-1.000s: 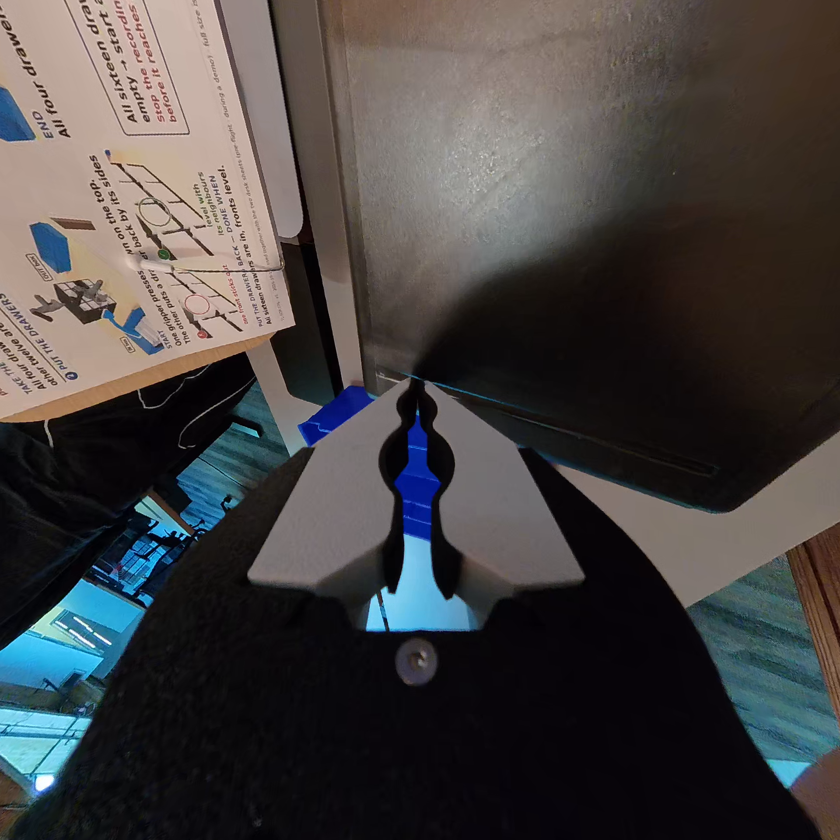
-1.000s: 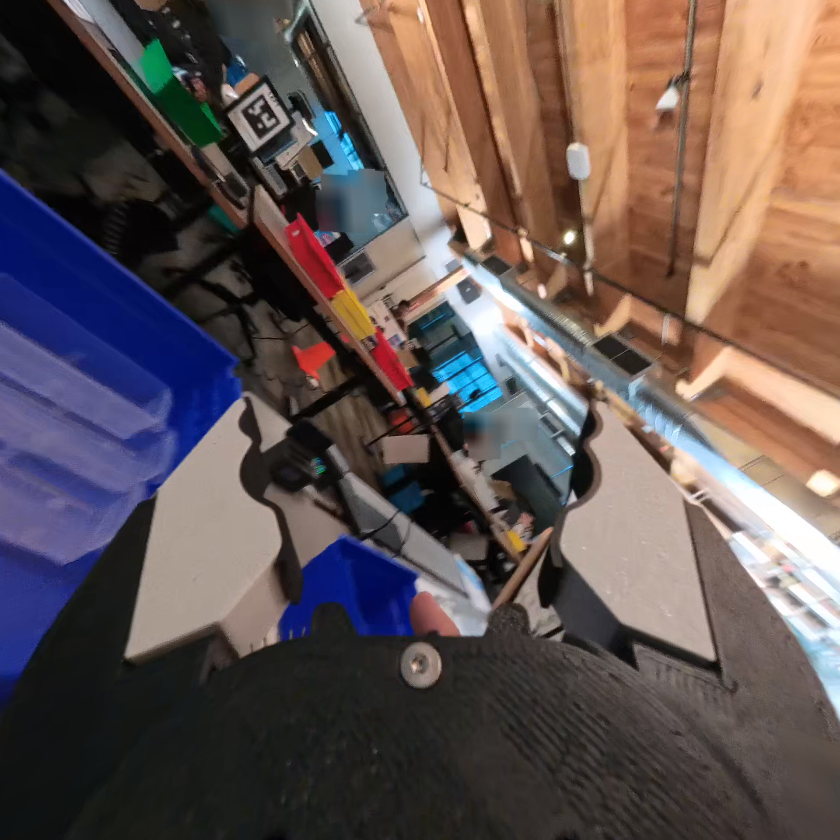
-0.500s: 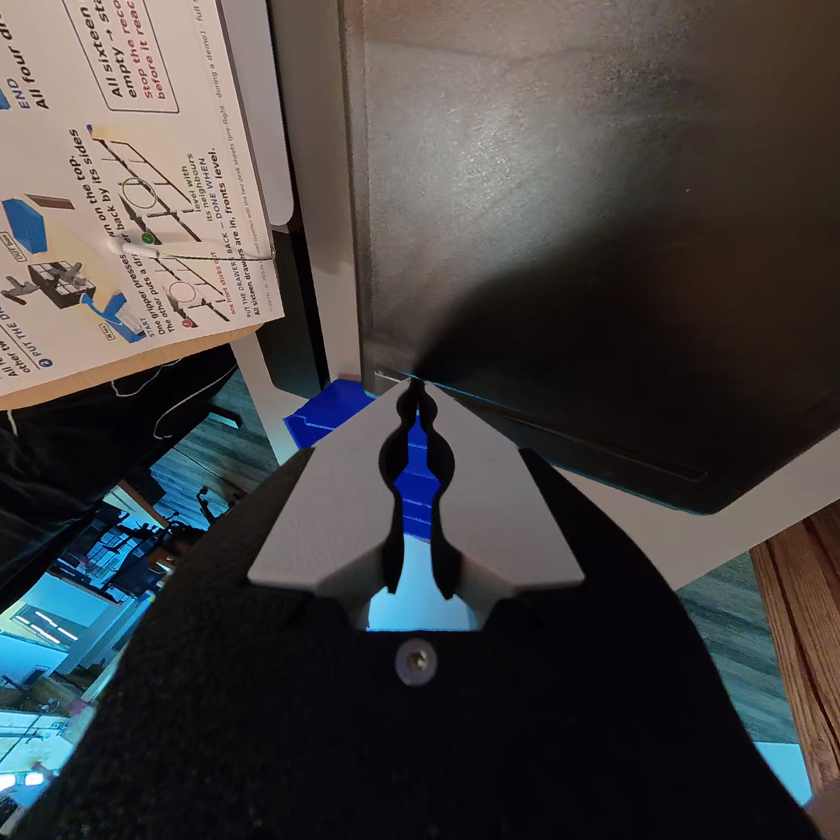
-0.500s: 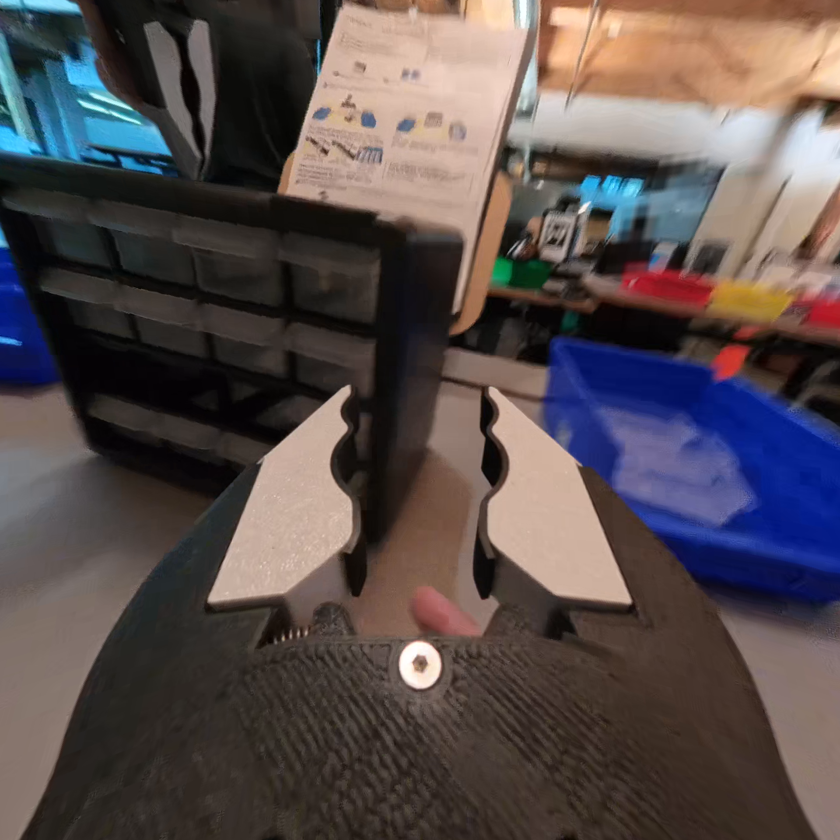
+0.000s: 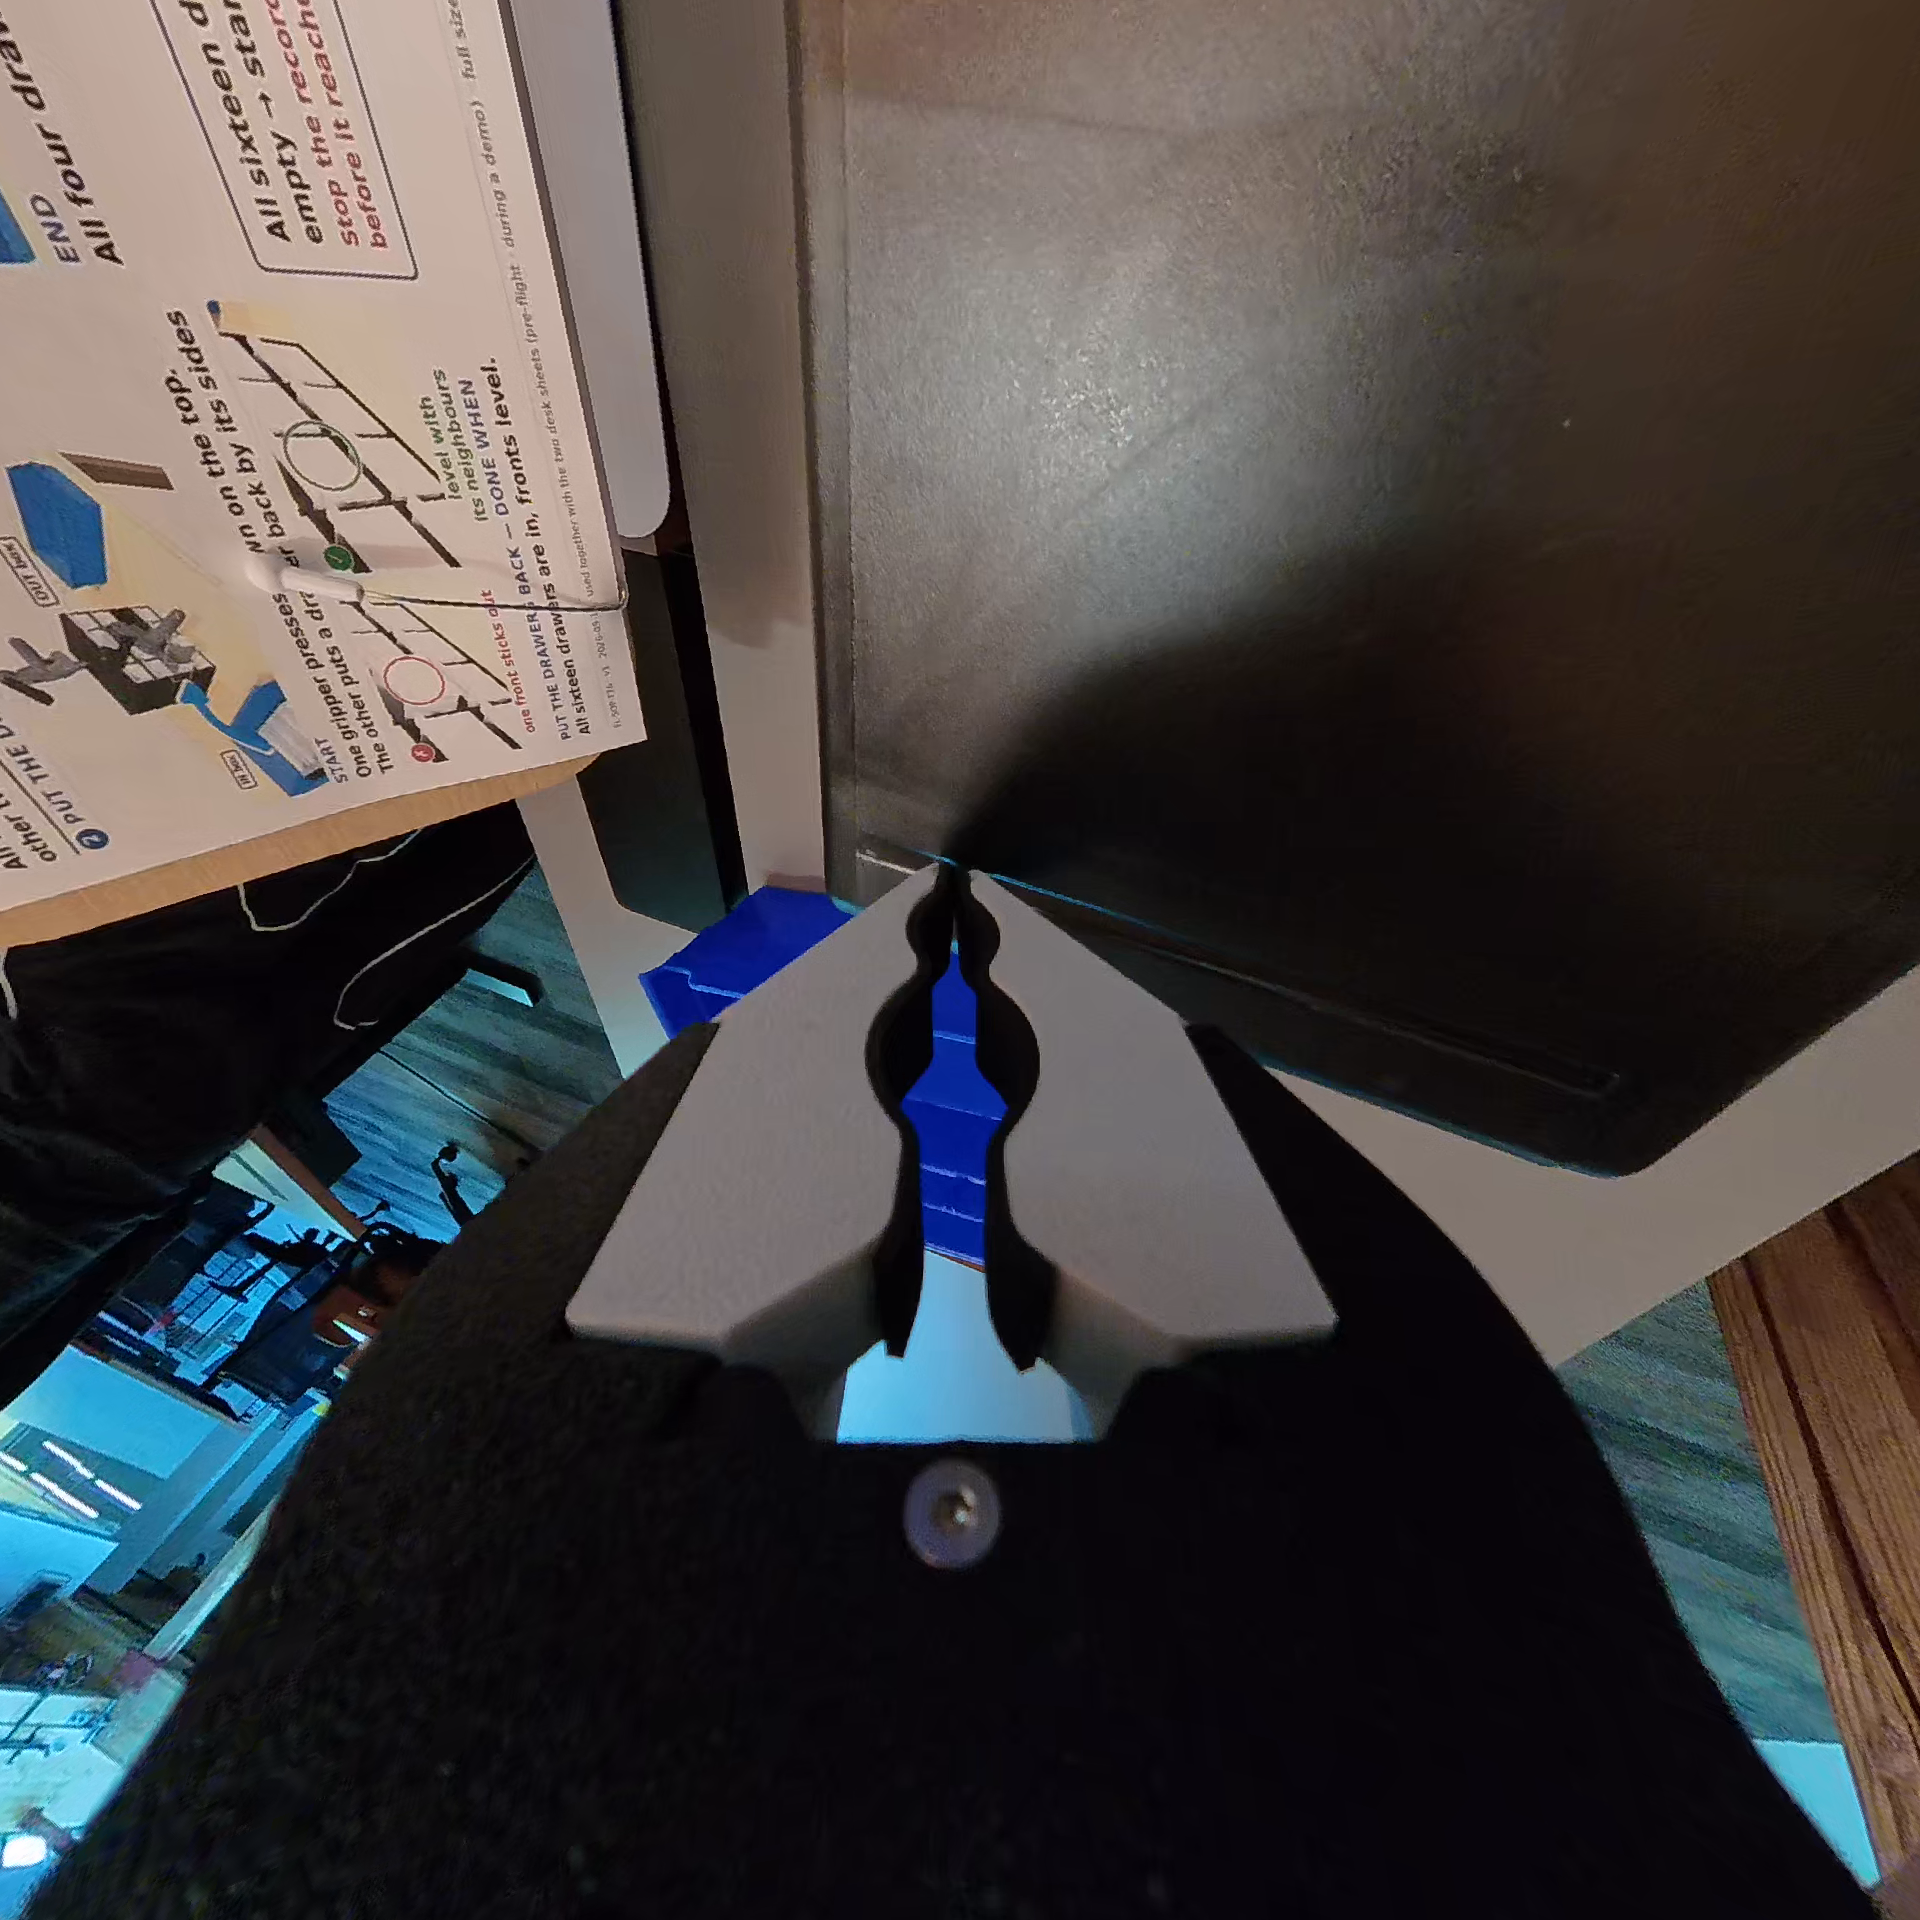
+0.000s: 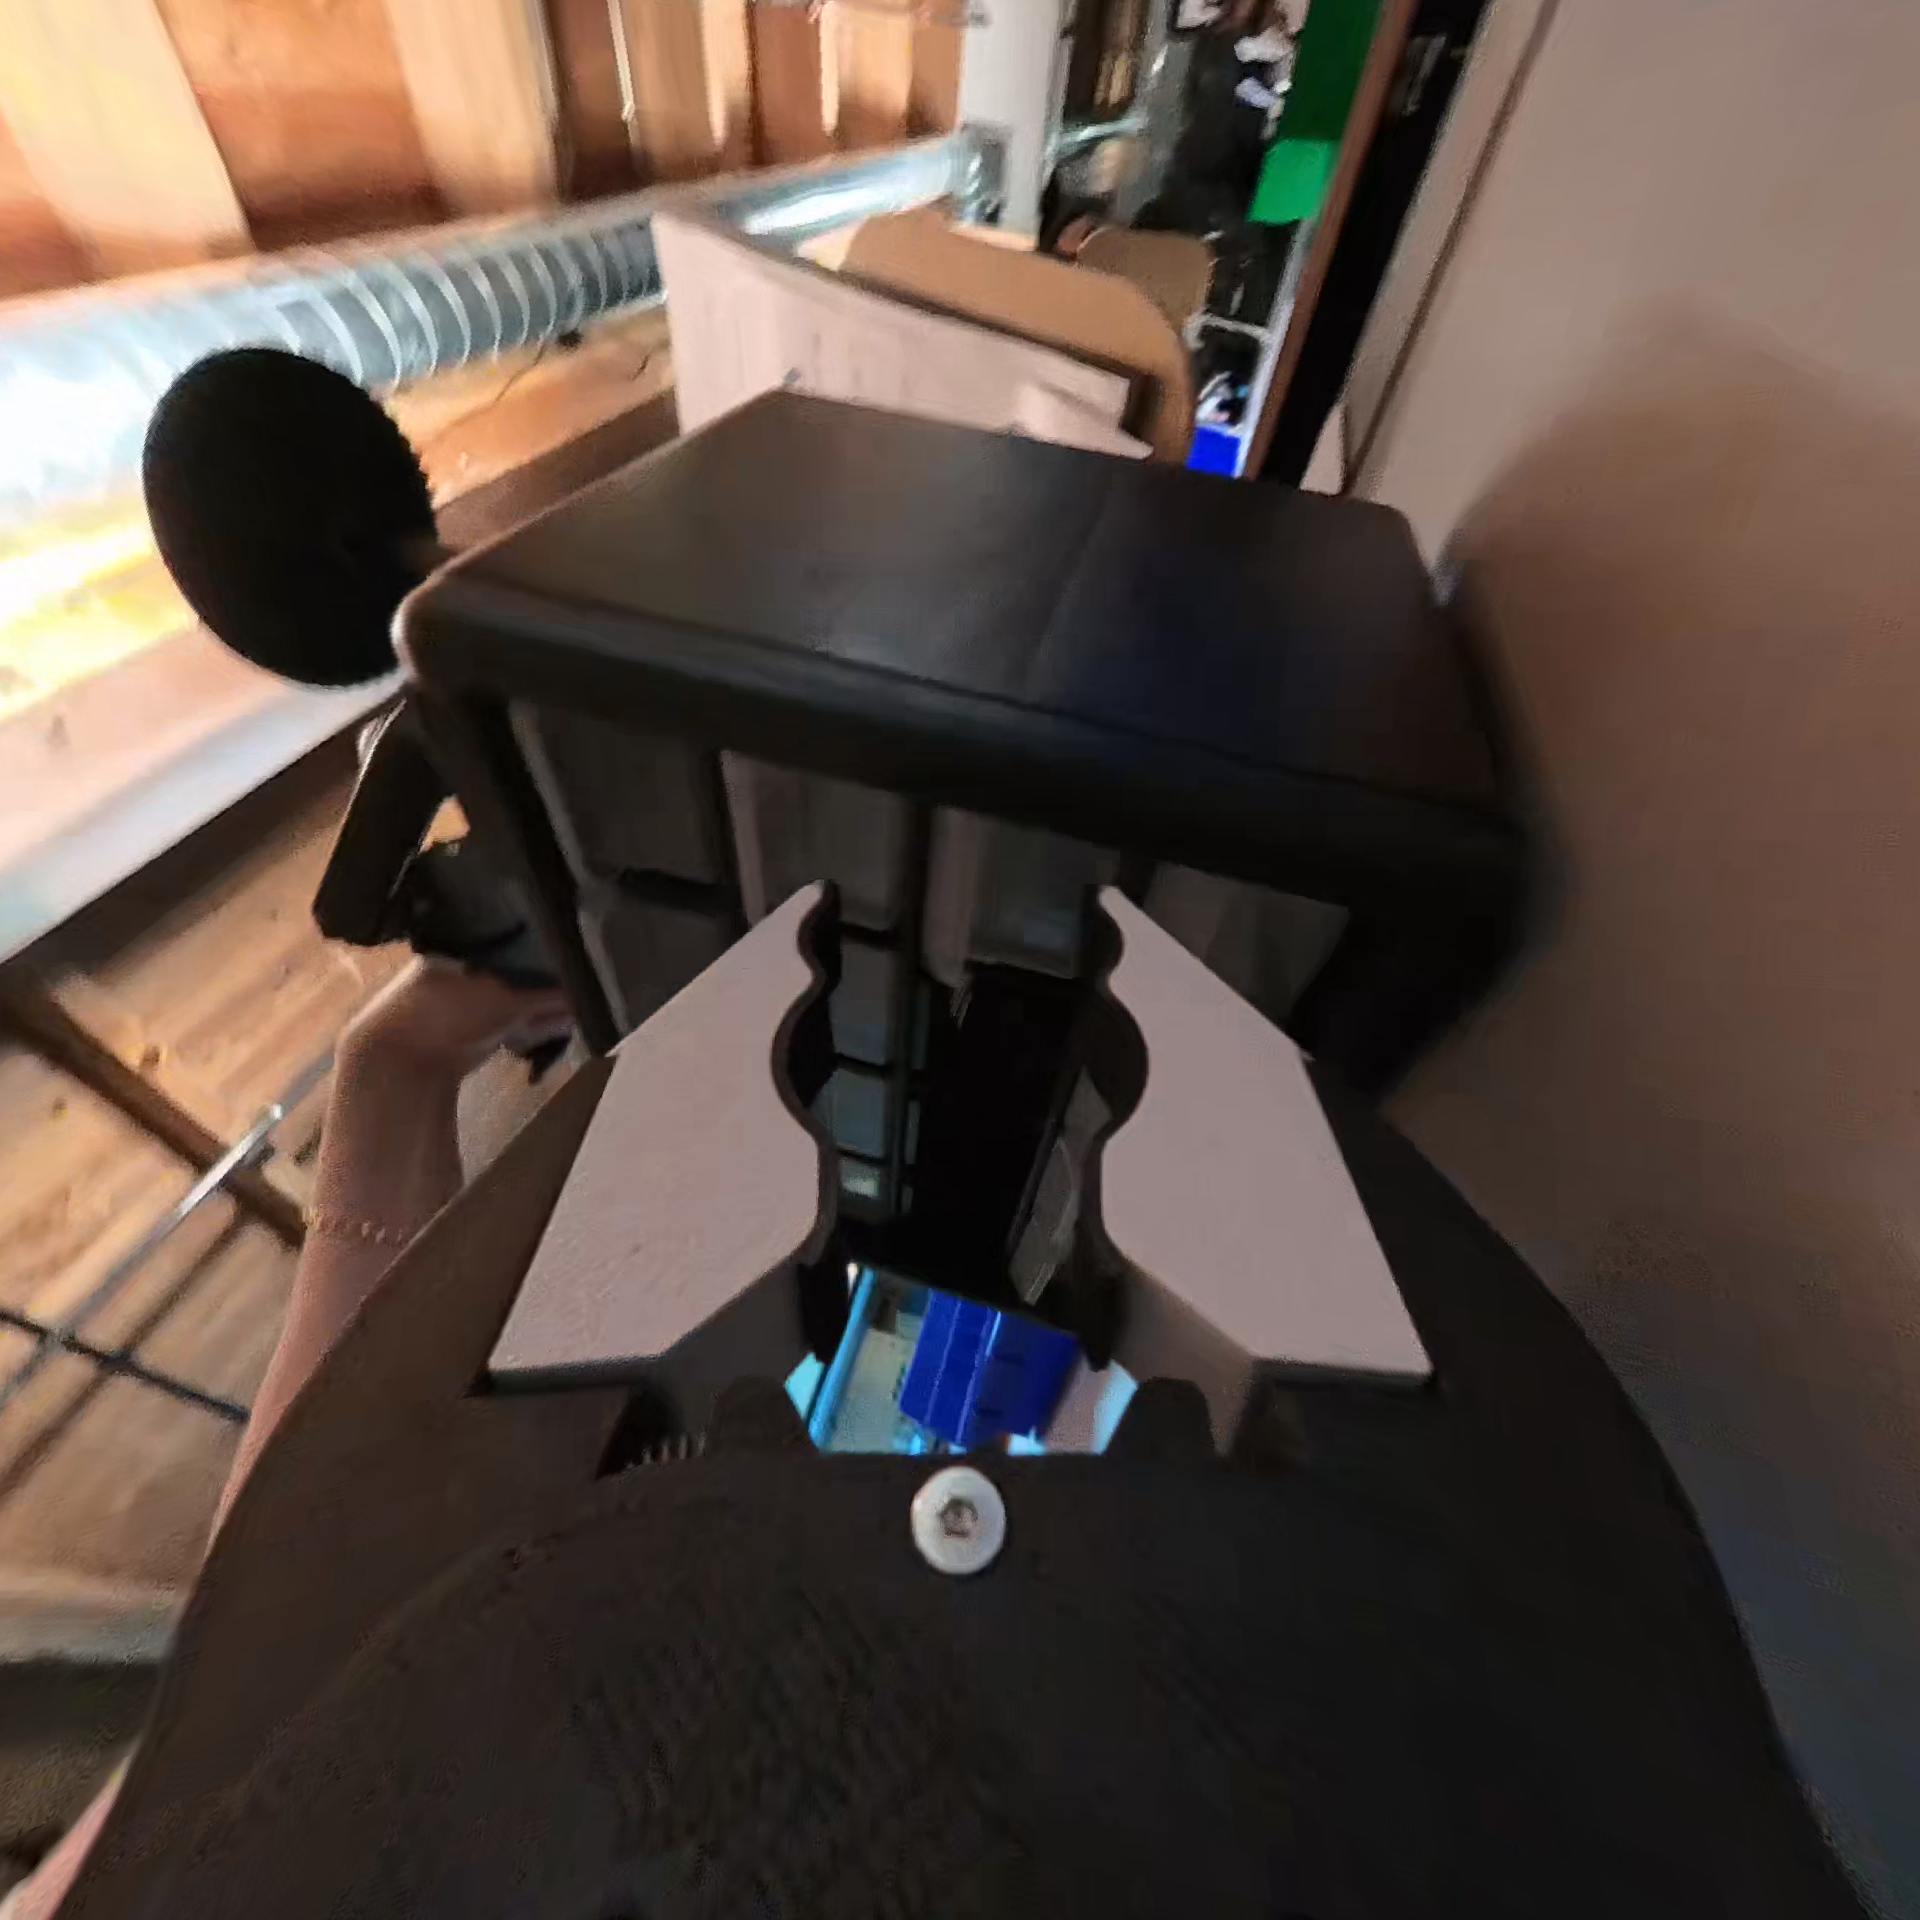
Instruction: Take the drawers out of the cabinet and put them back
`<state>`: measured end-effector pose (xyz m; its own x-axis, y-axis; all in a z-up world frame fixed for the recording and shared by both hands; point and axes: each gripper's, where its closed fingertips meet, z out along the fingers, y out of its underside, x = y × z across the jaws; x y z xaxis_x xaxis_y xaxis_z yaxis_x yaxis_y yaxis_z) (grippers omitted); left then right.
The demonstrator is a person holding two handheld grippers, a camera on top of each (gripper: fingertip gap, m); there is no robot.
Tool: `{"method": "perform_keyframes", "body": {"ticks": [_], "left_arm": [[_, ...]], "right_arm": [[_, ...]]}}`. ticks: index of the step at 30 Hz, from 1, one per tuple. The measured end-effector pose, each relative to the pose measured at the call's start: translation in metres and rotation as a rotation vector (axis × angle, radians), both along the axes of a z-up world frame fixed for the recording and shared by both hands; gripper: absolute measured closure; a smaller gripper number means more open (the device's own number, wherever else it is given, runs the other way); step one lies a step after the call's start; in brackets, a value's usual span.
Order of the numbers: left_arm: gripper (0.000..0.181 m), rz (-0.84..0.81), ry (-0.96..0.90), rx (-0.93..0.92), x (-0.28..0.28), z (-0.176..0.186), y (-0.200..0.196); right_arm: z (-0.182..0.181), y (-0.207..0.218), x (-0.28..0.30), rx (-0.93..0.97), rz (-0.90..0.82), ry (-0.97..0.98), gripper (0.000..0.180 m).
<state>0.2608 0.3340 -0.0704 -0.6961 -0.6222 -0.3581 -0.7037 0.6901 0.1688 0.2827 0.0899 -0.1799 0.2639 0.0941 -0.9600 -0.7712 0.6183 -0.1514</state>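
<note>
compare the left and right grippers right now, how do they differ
The left gripper is shut, tips touching the black cabinet; the right gripper is open, its fingers framing the cabinet's drawer front. Left holds nothing; right holds nothing either. Both share pale grey fingers on black bodies.

- A workshop or lab space, not a home: bare wooden beams point(image 6: 312, 94) run overhead, with a ribbed silver air duct point(image 6: 343, 312) slung beneath them.
- A printed instruction sheet point(image 5: 312, 416) on a board stands by the white table point(image 5: 1621, 1205).
- Blue plastic bins point(image 5: 748, 951) sit nearby, and cardboard boxes point(image 6: 904, 301) are stacked farther back.
- A black small-parts cabinet point(image 6: 935, 582) with clear drawers point(image 6: 821, 831) sits on the table.
</note>
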Motion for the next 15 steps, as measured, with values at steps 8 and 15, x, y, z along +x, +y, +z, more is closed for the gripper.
{"method": "perform_keyframes", "body": {"ticks": [8, 15], "left_arm": [[0.181, -0.006, 0.001, -0.014, 0.000, 0.000, 0.000], [0.181, -0.013, 0.000, 0.010, 0.000, 0.000, 0.000]], "right_arm": [[-0.008, 0.008, 0.007, -0.001, -0.007, 0.038, 0.133], [0.003, 0.003, 0.004, 0.098, -0.015, 0.000, 0.159]]}}
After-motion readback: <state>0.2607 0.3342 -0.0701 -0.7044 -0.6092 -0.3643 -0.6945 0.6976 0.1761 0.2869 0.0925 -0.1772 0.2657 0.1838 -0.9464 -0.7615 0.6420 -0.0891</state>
